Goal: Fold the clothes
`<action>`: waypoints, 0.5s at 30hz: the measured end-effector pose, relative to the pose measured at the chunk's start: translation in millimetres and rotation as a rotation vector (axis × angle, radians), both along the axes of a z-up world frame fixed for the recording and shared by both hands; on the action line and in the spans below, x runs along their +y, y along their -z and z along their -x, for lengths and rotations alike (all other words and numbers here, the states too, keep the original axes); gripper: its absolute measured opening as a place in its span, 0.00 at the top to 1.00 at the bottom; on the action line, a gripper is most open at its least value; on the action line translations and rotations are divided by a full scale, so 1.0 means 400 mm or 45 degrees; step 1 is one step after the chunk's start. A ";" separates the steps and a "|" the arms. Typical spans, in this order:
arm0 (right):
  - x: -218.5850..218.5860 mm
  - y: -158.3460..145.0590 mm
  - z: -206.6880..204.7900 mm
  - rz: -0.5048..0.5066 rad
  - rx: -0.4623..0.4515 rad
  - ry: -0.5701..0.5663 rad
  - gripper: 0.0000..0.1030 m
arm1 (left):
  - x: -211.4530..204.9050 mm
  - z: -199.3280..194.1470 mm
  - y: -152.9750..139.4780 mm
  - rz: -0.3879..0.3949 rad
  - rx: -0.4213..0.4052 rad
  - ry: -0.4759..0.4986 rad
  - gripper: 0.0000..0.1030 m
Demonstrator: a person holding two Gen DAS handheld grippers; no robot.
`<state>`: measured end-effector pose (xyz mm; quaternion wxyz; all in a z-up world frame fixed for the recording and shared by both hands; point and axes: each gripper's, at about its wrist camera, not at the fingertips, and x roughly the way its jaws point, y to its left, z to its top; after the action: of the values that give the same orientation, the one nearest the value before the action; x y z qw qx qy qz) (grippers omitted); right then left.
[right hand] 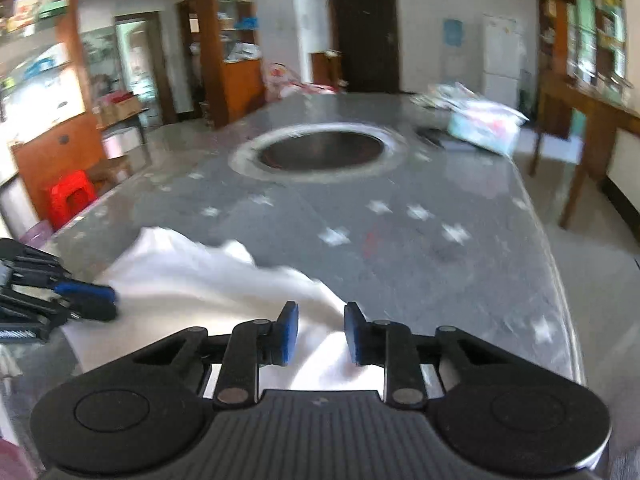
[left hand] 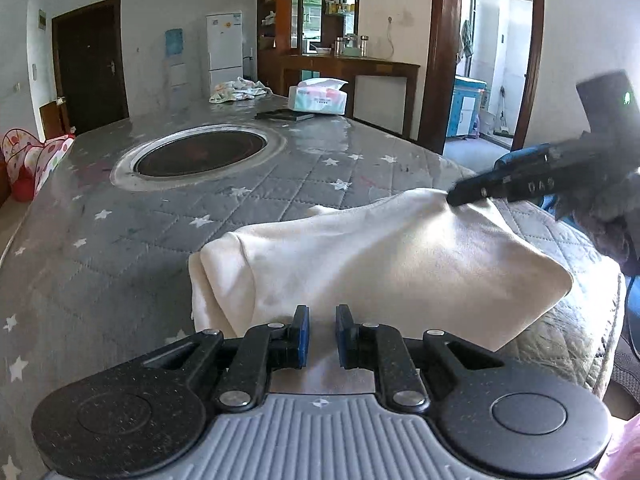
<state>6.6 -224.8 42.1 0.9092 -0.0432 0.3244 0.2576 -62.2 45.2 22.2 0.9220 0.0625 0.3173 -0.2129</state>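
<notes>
Room: living space with a dark door (left hand: 90, 62), white fridge (left hand: 224, 50) and wooden shelving (left hand: 308, 12).
Worktop (left hand: 160, 220): grey quilted cover with white stars, round dark inset (left hand: 200, 154) at its middle; tissue box (left hand: 318, 98) at the far end.
Garment (left hand: 380, 264): cream cloth, partly folded, lying at the near edge.
Left gripper (left hand: 322, 334): fingers slightly apart over the cloth, gripping nothing.
Right gripper (right hand: 321, 334): fingers slightly apart, cloth beneath them, not pinched.

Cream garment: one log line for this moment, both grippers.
garment: cream garment folded on table | left gripper: open, over near edge | right gripper: open, at far edge
</notes>
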 end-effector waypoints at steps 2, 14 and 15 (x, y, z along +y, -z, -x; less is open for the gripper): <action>0.039 -0.011 -0.002 -0.002 0.000 -0.077 0.76 | 0.000 0.005 -0.001 0.001 -0.004 -0.005 0.84; 0.251 0.045 -0.068 0.061 0.086 -0.232 0.76 | 0.017 0.037 -0.005 0.027 -0.026 -0.059 0.77; 0.258 0.039 -0.071 0.055 0.086 -0.230 0.76 | 0.018 0.040 -0.009 0.027 -0.031 -0.066 0.76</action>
<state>35.1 -121.7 26.5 0.8697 -0.0831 0.3550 0.3327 -78.1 52.4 25.7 0.9317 0.0470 0.3051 -0.1914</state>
